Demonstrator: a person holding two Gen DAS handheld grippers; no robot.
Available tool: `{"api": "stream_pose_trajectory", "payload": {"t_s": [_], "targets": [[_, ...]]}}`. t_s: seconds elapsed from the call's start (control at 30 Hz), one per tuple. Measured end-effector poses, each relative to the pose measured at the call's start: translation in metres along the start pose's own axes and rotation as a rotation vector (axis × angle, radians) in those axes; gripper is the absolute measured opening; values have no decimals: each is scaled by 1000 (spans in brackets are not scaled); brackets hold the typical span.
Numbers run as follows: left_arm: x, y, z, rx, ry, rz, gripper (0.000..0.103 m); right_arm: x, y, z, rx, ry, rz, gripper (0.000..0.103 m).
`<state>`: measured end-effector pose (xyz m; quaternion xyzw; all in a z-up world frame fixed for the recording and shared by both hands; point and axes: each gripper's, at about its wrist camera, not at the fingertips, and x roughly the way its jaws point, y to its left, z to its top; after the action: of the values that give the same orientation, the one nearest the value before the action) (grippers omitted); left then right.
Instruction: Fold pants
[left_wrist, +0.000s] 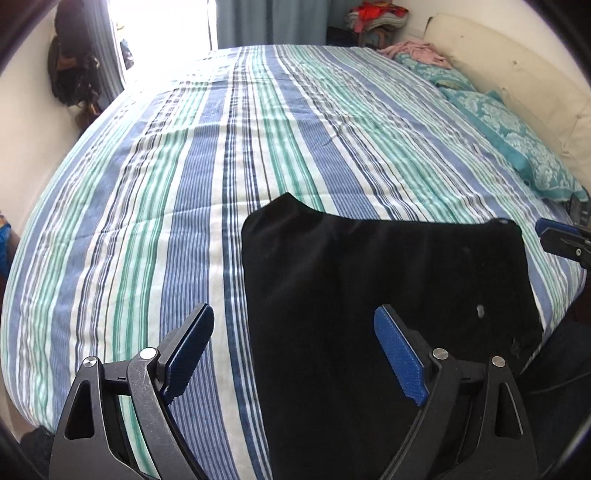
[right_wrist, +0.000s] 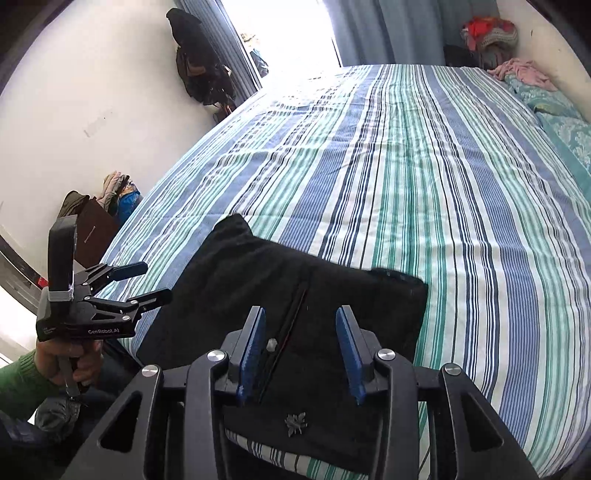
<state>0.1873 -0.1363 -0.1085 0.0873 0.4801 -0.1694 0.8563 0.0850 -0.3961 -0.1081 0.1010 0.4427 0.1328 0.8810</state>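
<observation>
Black pants (left_wrist: 388, 280) lie folded into a compact block near the front edge of the striped bed; they also show in the right wrist view (right_wrist: 280, 291). My left gripper (left_wrist: 293, 350) is open and empty, hovering over the pants' left edge; it also shows in the right wrist view (right_wrist: 151, 282), off the pants' left side. My right gripper (right_wrist: 301, 350) is open and empty, just above the pants' near part, by a small pale emblem (right_wrist: 295, 424). Its blue tip shows in the left wrist view (left_wrist: 554, 232), right of the pants.
The striped blue, green and white bedspread (left_wrist: 258, 147) covers the bed. Teal pillows (left_wrist: 517, 140) and a pink garment (left_wrist: 417, 50) lie along the cream headboard (left_wrist: 517, 74) at right. Clothes piles (right_wrist: 118, 195) sit by the left wall. A bright window (right_wrist: 295, 33) is beyond.
</observation>
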Motion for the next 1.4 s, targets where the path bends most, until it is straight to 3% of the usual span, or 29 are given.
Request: {"api": "stream_pose_trajectory", "payload": {"t_s": [0.1,0.17,0.2,0.3,0.43,0.5,0.57,0.67,0.77,0.87,0.9,1.07,1.13,1.27,1.4], "targets": [[42,10,15,-61,85,21,90,25,-5,25,11,-10,44,41],[72,11,9,-49,169,76,91,57,-20,23,63,63,23,41],[76,13,4,-58,179,61,91,73,-30,17,86,111,-13,41],[51,21,-6,-117,145,40,90,74,-44,6,120,83,-42,34],[-2,17,-31,-89,88,-18,97,18,-18,-7,78,7,-50,35],[-13,10,-48,-62,94,-21,98,-5,3,-28,31,4,-65,43],[-9,-1,-65,-22,149,7,98,-9,17,-56,13,34,-61,58],[-14,-6,-80,-9,150,96,98,16,17,-97,29,177,-115,63],[-34,2,-76,-41,104,131,98,-4,14,-109,104,96,-112,66],[-41,8,-71,-50,80,154,98,-28,13,-107,163,-2,-98,86],[-41,9,-70,-49,78,164,98,-31,12,-106,164,-21,-101,88],[-40,10,-69,-47,81,160,98,-27,4,-99,185,-1,-107,88],[-40,11,-67,-40,75,126,98,-28,-1,-97,186,-7,-97,88],[-29,37,-59,-114,105,-159,98,-20,-29,-91,206,18,-74,89],[-6,60,-57,-172,169,-297,98,0,-65,-89,263,104,-16,89]]}}
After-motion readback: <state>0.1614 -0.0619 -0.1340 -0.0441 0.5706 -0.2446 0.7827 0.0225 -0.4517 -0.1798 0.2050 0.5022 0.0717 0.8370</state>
